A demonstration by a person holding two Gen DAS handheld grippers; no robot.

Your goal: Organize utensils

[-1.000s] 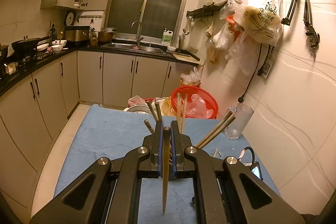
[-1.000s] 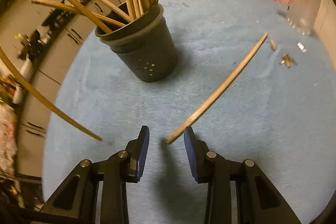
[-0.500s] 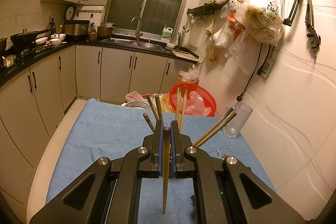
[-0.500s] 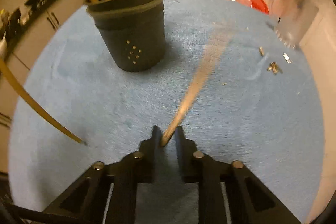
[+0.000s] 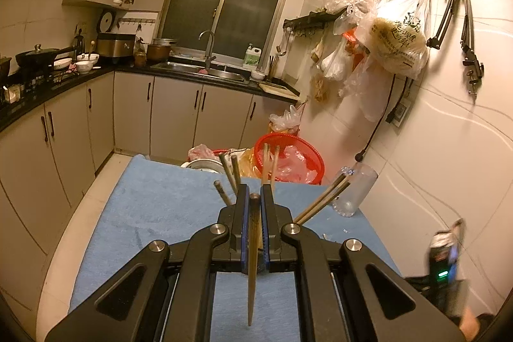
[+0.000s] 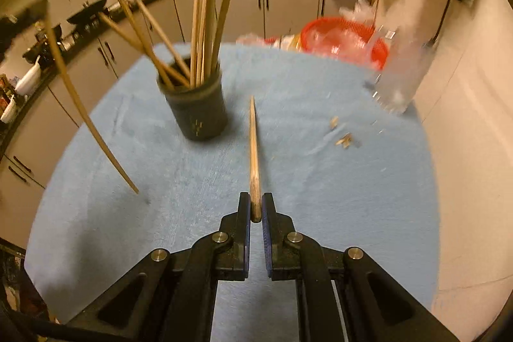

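A wooden chopstick (image 6: 254, 149) is clamped by its thick end between the jaws of the right gripper (image 6: 255, 209), its thin tip aimed just right of the dark utensil holder (image 6: 196, 108), likely lined up for dropping in with the chopsticks already standing there. The left gripper (image 5: 253, 204) is clamped on a second chopstick (image 5: 252, 262), held upright near the holder, seemingly waiting its turn. Only the right wrist view shows the holder itself on the blue cloth (image 6: 336, 181); the left wrist view shows just the standing chopsticks' tops poking up behind its jaws, plus a clear glass (image 5: 354, 189) right of the holder.
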